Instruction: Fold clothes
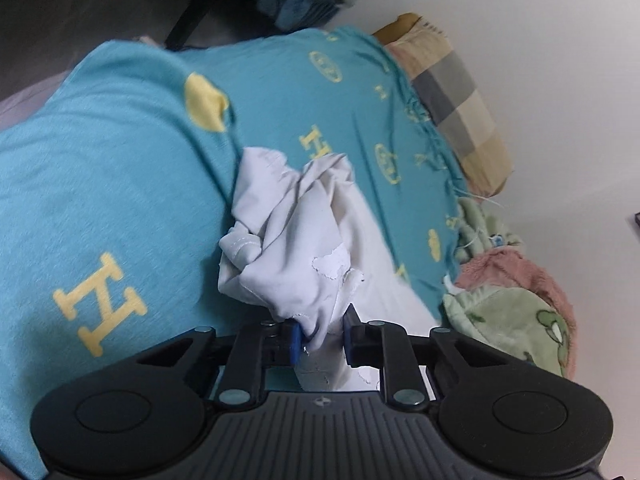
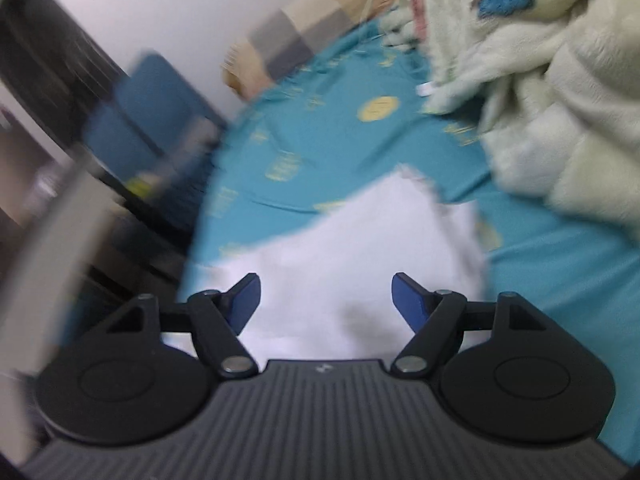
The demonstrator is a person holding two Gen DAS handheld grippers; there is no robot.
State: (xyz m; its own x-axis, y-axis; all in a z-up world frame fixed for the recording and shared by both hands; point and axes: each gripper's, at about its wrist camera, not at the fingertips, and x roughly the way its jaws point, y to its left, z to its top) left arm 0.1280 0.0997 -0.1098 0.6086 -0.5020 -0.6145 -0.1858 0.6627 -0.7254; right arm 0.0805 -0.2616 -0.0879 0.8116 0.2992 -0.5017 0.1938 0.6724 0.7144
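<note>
The left gripper (image 1: 320,336) is pinching a bunched edge of the white garment (image 1: 292,240) between its jaws, the cloth lying crumpled on the teal bedsheet (image 1: 120,184). The right gripper (image 2: 326,300) is hovering over the garment, jaws wide apart and holding nothing.

Soft, even indoor light; fisheye bends both views' edges. The right wrist view smears with motion blur, left sharper.
</note>
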